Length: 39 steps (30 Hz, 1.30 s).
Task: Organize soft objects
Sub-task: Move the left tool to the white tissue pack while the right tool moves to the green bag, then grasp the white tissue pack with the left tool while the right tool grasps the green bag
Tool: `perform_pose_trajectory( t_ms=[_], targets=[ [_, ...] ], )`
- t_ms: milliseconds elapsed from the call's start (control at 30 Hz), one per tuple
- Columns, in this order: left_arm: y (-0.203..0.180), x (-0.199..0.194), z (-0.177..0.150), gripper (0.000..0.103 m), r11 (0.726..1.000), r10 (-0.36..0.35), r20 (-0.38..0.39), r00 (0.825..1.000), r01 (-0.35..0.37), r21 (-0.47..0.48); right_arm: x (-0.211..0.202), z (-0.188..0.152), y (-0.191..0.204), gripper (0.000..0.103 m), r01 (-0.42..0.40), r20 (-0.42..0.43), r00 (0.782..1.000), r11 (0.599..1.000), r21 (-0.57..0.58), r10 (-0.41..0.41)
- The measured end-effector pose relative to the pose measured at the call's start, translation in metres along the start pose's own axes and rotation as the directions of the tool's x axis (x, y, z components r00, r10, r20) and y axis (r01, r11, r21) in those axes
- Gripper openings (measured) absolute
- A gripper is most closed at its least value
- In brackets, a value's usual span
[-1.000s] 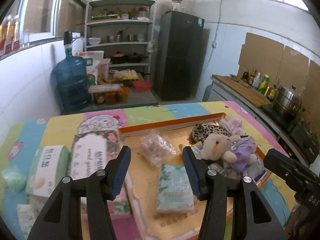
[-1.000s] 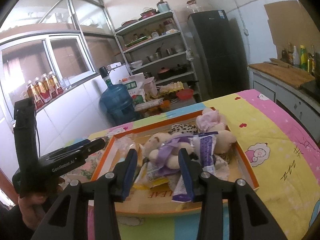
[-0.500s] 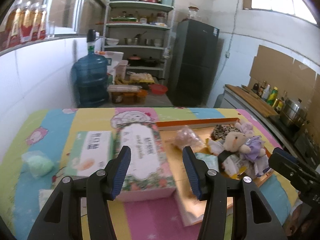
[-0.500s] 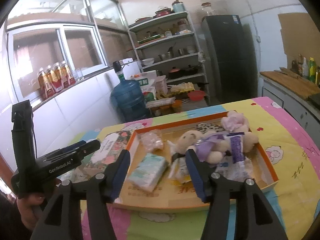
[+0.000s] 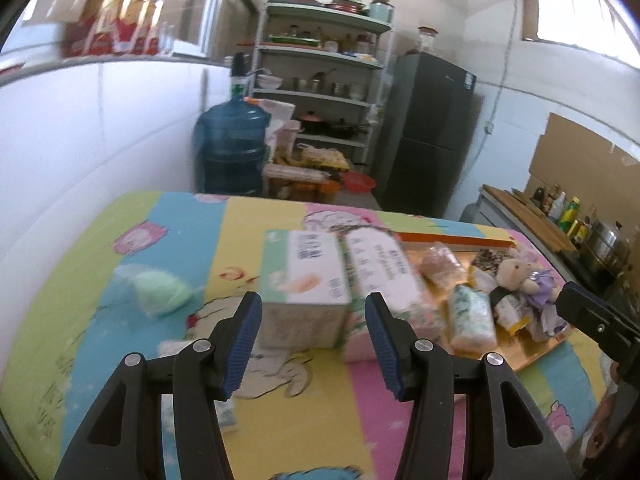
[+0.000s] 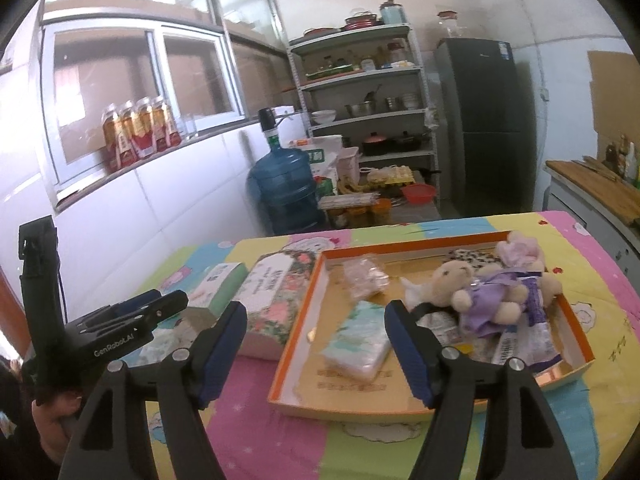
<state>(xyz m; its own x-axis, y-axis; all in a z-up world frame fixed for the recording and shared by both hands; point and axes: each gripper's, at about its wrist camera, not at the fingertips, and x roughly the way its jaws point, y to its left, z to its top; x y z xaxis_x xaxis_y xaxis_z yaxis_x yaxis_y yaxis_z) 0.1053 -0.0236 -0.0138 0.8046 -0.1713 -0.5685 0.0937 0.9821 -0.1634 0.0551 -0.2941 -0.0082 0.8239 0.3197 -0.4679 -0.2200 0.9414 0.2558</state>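
Observation:
An orange-rimmed tray [image 6: 304, 312] holds a teddy bear in a purple dress [image 6: 476, 288], a green tissue pack [image 6: 356, 340], a clear bag [image 6: 364, 278] and several packets. The tray also shows in the left wrist view [image 5: 456, 237]. Left of it lie a floral tissue box [image 6: 276, 292] and a green-and-white tissue box [image 5: 304, 276]. A pale green soft lump [image 5: 160, 292] lies on the cloth further left. My left gripper [image 5: 314, 344] is open and empty, just in front of the green-and-white box. My right gripper [image 6: 316, 352] is open and empty above the tray's near left corner.
The table has a colourful cartoon cloth [image 5: 304, 420]. Small white packets [image 5: 224, 412] lie under the left gripper. Behind the table stand a blue water jug [image 5: 232, 152], a metal shelf rack [image 6: 360, 120] and a dark fridge [image 6: 480, 120]. A counter with bottles [image 5: 560, 212] runs along the right.
My left gripper has swung left, from over the tray to in front of the green-and-white tissue box. My right gripper has pulled back and left from the teddy bear. Both stay open.

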Motion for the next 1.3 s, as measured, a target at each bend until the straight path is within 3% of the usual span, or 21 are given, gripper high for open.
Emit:
perform_pose_trajectory(
  t_ms=[333, 567, 1300],
  targets=[
    [0.044, -0.015, -0.023, 0.056, 0.997, 0.065, -0.009, 0.998, -0.065, -0.039, 0.012, -0.01, 0.041, 0.071, -0.052, -0.038, 0.998, 0.997, -0.06, 0.05],
    [0.057, -0.005, -0.036, 0.056, 0.994, 0.082, -0.048, 0.995, -0.085, -0.071, 0.02, -0.018, 0.058, 0.071, -0.074, -0.07, 0.995, 0.994, -0.085, 0.068],
    [0.069, 0.051, -0.048, 0.058, 0.981, 0.176, -0.191, 0.966, -0.188, -0.045, 0.039, -0.024, 0.039, 0.071, -0.093, -0.103, 0.991, 0.995, -0.041, 0.088]
  ],
)
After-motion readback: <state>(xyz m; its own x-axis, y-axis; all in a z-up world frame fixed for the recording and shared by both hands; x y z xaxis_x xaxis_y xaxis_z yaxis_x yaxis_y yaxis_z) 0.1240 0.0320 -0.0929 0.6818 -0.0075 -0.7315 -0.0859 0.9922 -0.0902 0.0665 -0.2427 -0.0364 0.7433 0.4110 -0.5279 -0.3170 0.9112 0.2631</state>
